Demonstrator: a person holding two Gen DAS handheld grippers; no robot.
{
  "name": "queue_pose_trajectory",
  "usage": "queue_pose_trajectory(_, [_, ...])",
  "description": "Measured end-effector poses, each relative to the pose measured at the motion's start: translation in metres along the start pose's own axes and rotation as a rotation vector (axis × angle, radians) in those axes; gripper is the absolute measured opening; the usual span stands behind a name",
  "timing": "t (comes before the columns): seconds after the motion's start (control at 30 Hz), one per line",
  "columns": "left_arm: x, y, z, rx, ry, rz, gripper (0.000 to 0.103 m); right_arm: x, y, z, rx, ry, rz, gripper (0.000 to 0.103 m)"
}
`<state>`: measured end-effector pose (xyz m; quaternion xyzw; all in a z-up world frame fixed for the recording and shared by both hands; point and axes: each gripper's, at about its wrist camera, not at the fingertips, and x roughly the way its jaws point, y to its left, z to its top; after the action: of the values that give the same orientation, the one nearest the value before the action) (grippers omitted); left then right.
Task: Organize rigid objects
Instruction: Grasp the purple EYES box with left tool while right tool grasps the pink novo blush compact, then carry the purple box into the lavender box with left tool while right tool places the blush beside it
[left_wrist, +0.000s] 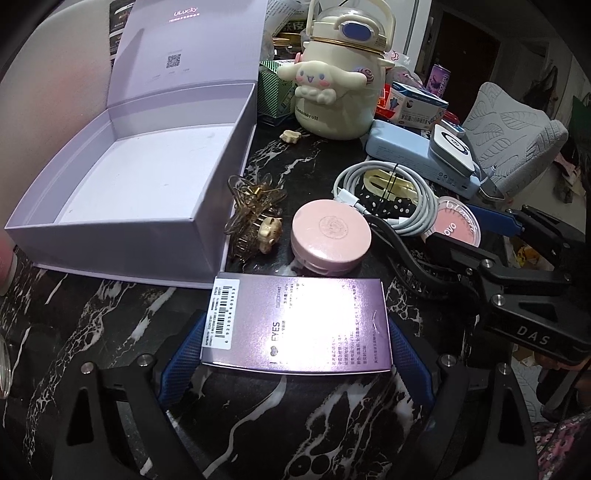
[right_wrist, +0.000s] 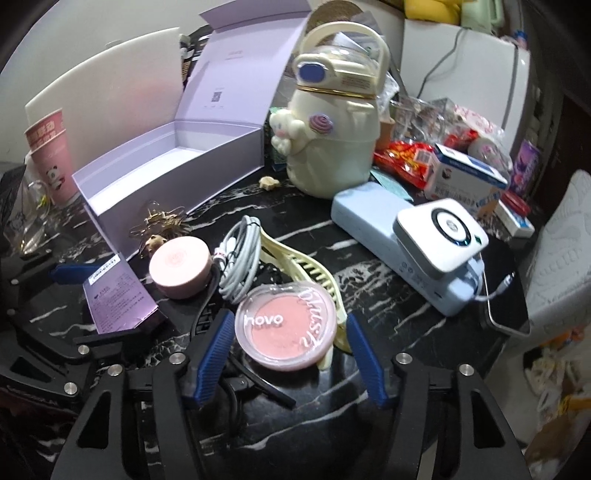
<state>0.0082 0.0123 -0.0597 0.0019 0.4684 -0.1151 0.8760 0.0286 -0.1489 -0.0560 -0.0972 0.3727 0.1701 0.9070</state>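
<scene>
Right tool (right_wrist: 286, 332) straddles the round pink blush compact (right_wrist: 286, 330), blue pads just beside its rim with a slight gap, nothing gripped. It lies on a cream hair clip (right_wrist: 295, 258) on the dark marbled surface (right_wrist: 369, 288). Left tool (left_wrist: 295, 354) stands wide, pads touching the purple carton's (left_wrist: 295, 325) sides, near the open lilac box (left_wrist: 140, 177).

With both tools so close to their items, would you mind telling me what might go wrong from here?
1. The right tool straddles the round pink blush compact, which lies on a cream hair claw clip and beside a coiled white cable; closing could snag either.
2. The left tool grips the shiny purple carton only near its end; it may tilt when lifted.
</scene>
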Motion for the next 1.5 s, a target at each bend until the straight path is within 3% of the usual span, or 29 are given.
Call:
queue_pose_trajectory(0.27, [-0.005, 0.003, -0.001, -0.016, -0.007, -0.002, 0.094, -0.002, 0.006, -0.002, -0.047, -0.03, -0.023, 0.056])
queue_pose_trajectory(0.83, [-0.049, -0.009, 0.003, 0.01, -0.123, 0.031, 0.094, -0.039, 0.003, 0.001, -0.037, -0.096, -0.005, 0.056])
queue_pose_trajectory(1.5, [-0.082, 0.005, 0.022, -0.058, -0.191, 0.089, 0.094, -0.055, 0.025, 0.022, -0.109, -0.143, 0.132, 0.056])
